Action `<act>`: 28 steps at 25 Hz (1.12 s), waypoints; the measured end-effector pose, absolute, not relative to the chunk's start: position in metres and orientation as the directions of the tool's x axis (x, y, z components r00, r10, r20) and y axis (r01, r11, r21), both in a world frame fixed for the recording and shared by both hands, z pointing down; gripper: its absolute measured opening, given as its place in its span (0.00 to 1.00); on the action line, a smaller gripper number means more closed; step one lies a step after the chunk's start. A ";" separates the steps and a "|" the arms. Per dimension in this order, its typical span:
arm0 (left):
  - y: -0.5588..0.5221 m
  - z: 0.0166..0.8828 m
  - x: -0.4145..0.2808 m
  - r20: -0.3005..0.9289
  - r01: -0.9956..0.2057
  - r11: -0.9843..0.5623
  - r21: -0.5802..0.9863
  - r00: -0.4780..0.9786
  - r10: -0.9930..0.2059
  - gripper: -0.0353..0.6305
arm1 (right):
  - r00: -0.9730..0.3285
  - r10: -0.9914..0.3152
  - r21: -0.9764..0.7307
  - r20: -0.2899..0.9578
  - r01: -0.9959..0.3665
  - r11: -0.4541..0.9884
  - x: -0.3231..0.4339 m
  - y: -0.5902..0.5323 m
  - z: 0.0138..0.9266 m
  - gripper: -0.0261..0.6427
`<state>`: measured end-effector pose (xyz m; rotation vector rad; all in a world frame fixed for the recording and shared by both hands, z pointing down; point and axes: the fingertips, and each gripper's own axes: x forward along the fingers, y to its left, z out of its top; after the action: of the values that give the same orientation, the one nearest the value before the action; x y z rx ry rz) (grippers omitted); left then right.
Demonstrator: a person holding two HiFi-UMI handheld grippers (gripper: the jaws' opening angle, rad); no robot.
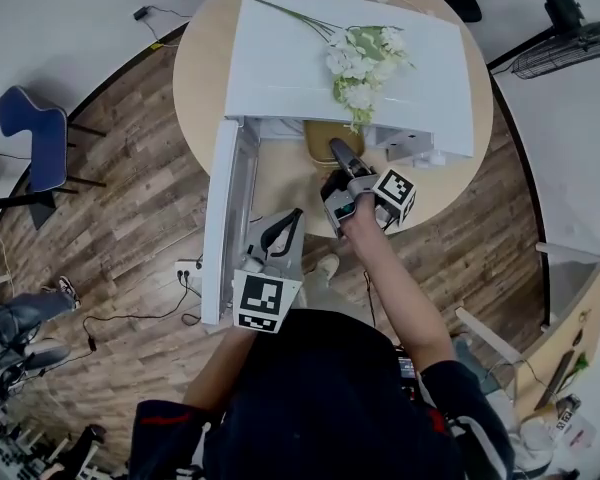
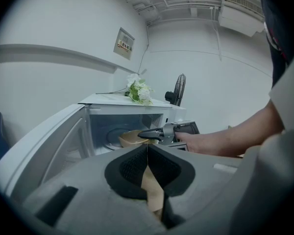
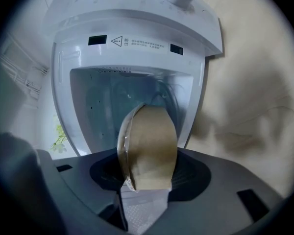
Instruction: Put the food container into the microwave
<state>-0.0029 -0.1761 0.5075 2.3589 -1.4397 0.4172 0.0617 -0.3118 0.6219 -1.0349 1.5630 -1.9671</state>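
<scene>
Person (image 1: 320,398): dark short-sleeved top (image 1: 310,368).
Red sleeve trim (image 1: 165,416), lower left; left gripper (image 1: 288,224), right gripper (image 1: 337,149) grey, each with a black-and-white marker cube (image 1: 260,303).

This reads as an office or test room rather than a kitchen — the microwave (image 1: 280,68) stands on a round wooden worktop (image 1: 450,183) in the middle of a plank floor (image 1: 130,148). Around it are a blue chair (image 1: 35,133), a fan (image 1: 572,53) and a power strip (image 1: 187,273) trailing cables (image 1: 130,320) (an air conditioner (image 2: 240,13) hangs high on the bare white wall).

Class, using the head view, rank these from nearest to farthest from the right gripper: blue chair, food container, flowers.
1. food container, held by the right gripper
2. flowers, on top of the microwave
3. blue chair, on the floor, far left
</scene>
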 end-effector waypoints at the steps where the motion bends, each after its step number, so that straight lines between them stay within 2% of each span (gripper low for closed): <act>1: -0.177 0.508 -0.003 0.421 -0.895 -0.425 0.138 0.441 -0.793 0.08 | -0.633 -0.717 -0.952 0.292 -0.122 -0.281 0.061 -0.314 0.622 0.34; 10: -0.179 0.515 -0.005 0.438 -0.898 -0.418 0.141 0.435 -0.787 0.08 | -0.633 -0.723 -0.954 0.277 -0.093 -0.284 0.054 -0.333 0.632 0.34; 18: -0.176 0.521 -0.005 0.453 -0.894 -0.422 0.151 0.442 -0.774 0.08 | -0.618 -0.683 -0.918 0.388 -0.197 -0.343 0.053 -0.332 0.655 0.37; 28: -0.175 0.526 -0.006 0.464 -0.894 -0.421 0.155 0.442 -0.768 0.08 | -0.626 -0.664 -0.903 0.409 -0.176 -0.391 0.042 -0.343 0.665 0.40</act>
<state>-0.0063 -0.1749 0.5255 2.3204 -1.4091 0.4587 0.0419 -0.3427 0.6652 -1.1356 1.4977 -2.0851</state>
